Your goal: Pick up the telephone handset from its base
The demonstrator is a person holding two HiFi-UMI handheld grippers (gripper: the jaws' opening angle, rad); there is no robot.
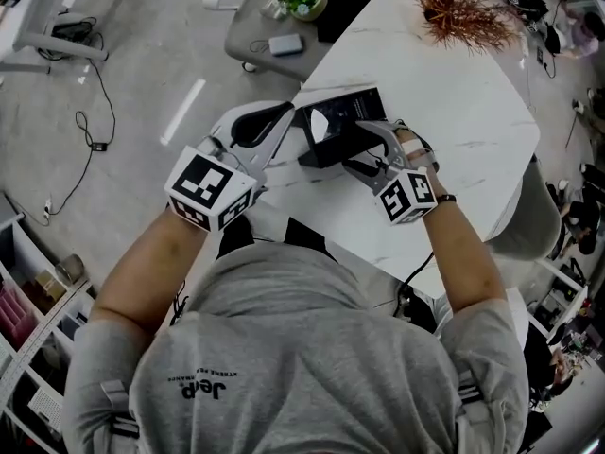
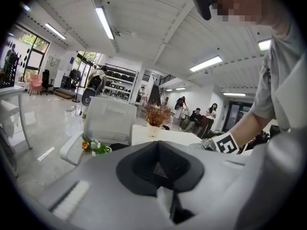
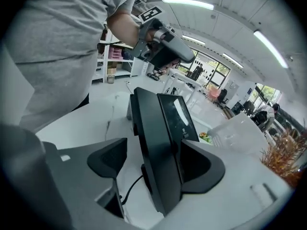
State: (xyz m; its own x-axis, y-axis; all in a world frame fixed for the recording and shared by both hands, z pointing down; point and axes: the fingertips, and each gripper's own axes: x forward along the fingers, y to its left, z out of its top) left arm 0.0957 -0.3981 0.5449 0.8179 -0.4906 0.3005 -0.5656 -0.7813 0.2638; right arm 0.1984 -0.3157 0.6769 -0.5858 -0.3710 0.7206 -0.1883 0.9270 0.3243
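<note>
Telephone handset [image 3: 152, 143] rests on its black base [image 1: 333, 130], near the front edge of the white marble surface [image 1: 454, 130]; just left of the base, the left claw [image 1: 274, 121] hovers with jaws together and nothing between them; the right claw [image 3: 156, 166] straddles the base from the right, jaws wide, one pad against its side, the other apart; a dried plant [image 1: 463, 12] stands well beyond the base.

Me: grey short-sleeve T-shirt [image 1: 312, 339], dark print [image 1: 210, 387] on it, grey straps [image 1: 118, 403] at shoulders, dark band [image 1: 444, 198] on right wrist. My left gripper [image 1: 272, 132], right gripper [image 1: 357, 149]: pale grey shells, black pads [image 1: 257, 126], black-white marker cube [image 1: 213, 189] each.
</note>
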